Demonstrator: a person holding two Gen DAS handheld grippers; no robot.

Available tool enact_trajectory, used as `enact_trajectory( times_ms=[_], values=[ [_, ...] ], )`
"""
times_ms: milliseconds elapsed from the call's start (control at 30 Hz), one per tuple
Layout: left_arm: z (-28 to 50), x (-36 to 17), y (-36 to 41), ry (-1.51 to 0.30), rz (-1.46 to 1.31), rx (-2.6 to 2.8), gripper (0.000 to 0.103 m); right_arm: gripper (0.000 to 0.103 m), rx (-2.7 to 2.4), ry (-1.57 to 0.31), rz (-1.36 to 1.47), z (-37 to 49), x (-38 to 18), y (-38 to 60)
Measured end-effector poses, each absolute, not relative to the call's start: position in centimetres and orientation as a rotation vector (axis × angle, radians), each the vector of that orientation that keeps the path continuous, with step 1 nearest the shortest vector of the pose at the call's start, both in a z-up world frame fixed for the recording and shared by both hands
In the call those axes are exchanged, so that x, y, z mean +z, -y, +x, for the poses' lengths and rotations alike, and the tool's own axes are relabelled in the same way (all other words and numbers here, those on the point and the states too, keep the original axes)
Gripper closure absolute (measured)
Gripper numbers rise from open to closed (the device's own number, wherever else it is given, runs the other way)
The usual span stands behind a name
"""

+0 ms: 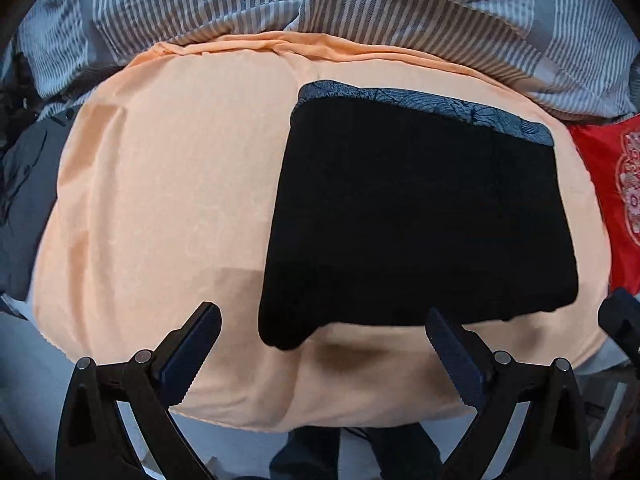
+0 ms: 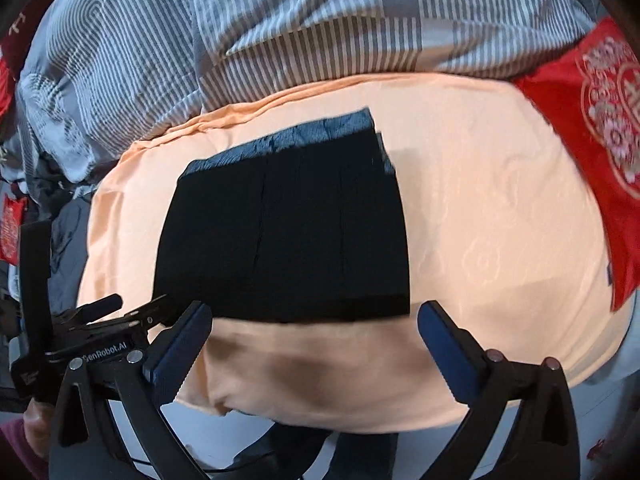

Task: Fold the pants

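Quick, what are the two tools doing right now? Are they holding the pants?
Left tool: open, holding nothing; the folded black pants lie on the orange sheet.
Right tool: open, holding nothing.

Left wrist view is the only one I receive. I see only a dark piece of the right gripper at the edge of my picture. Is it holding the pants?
Observer: No. In the right wrist view the right gripper has its jaws wide apart, framing the near edge of the pants, and nothing is pinched between them.
Operator: Thank you. Is the fold tidy on the right side?
Observer: Not fully. At the far right corner a lower layer sticks out a little past the top layer.
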State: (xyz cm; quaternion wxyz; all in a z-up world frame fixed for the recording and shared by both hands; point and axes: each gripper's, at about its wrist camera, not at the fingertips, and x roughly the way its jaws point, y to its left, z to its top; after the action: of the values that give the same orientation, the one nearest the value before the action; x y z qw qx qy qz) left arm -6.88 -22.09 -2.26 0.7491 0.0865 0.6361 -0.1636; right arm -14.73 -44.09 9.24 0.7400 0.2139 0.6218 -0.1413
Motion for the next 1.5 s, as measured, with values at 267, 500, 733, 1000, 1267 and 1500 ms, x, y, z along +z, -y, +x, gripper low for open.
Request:
enact_trajectory(
  times_ms=[267,500,733,1000,1267,1500],
  values=[
    [-6.6,-2.3,22.4,-1.391,0.225,-0.332,0.000,0.000,-0.368,-1.404,0.440,-13.3,8.0,44.6],
    [-6.6,-2.2,23.0,-1.377,0.265,-0.337,0.000,0.000,-0.369,-1.433,0.421,-13.1,7.4,44.3],
    [-6.4,-2.4,23.1,-1.372,0.280,-0.334,0.000,0.000,-0.374,-1.444,0.417,-12.8,7.1,44.3],
    [-6.3,-2.5,23.4,-1.375,0.287,-0.339,0.000,0.000,-0.367,-1.452,0.411,-12.6,6.9,44.2],
    [-6.3,-2.5,23.5,-1.366,0.291,-0.336,0.000,0.000,-0.365,-1.455,0.408,-12.6,6.8,44.1],
    [-6.5,-2.4,23.6,-1.368,0.288,-0.332,0.000,0.000,-0.357,-1.457,0.402,-12.6,6.8,43.8]
  ],
)
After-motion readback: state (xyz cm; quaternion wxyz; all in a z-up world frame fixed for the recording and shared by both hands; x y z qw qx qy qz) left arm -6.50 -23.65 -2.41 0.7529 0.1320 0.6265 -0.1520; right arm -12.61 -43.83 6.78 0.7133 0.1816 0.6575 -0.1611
